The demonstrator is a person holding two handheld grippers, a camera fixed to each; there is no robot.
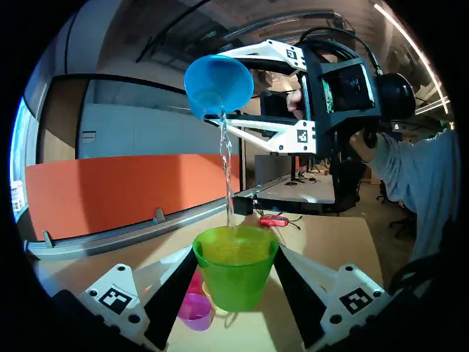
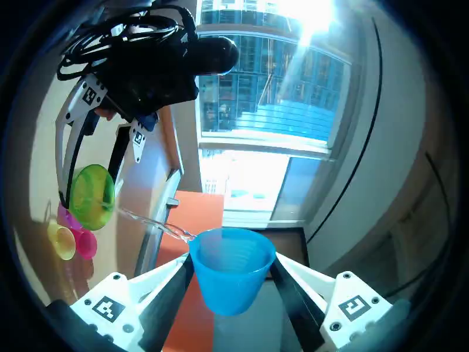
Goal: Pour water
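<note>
Water [image 1: 225,170] falls in a thin stream down the centre of the left gripper view, from a tilted blue cup [image 1: 218,85] at upper middle into an upright green cup [image 1: 235,267] at lower middle. The left gripper [image 1: 234,274] has its jaws closed on the green cup, one finger pressing each side, holding it above a tan worktop [image 1: 328,234]. Just below the green cup, at lower left, sit a pink cup [image 1: 196,311] and a yellow cup [image 2: 63,242], close together. A small red object [image 1: 274,220] lies farther back on the worktop. An orange panel [image 1: 117,188] spans the left.

In the right gripper view, the right gripper [image 2: 233,274] clasps the blue cup between both jaws at lower centre. Water leaves its rim toward the green cup at centre left. A bright window [image 2: 264,117] fills the upper middle. A grey sleeve [image 1: 416,170] shows at the right of the left gripper view.
</note>
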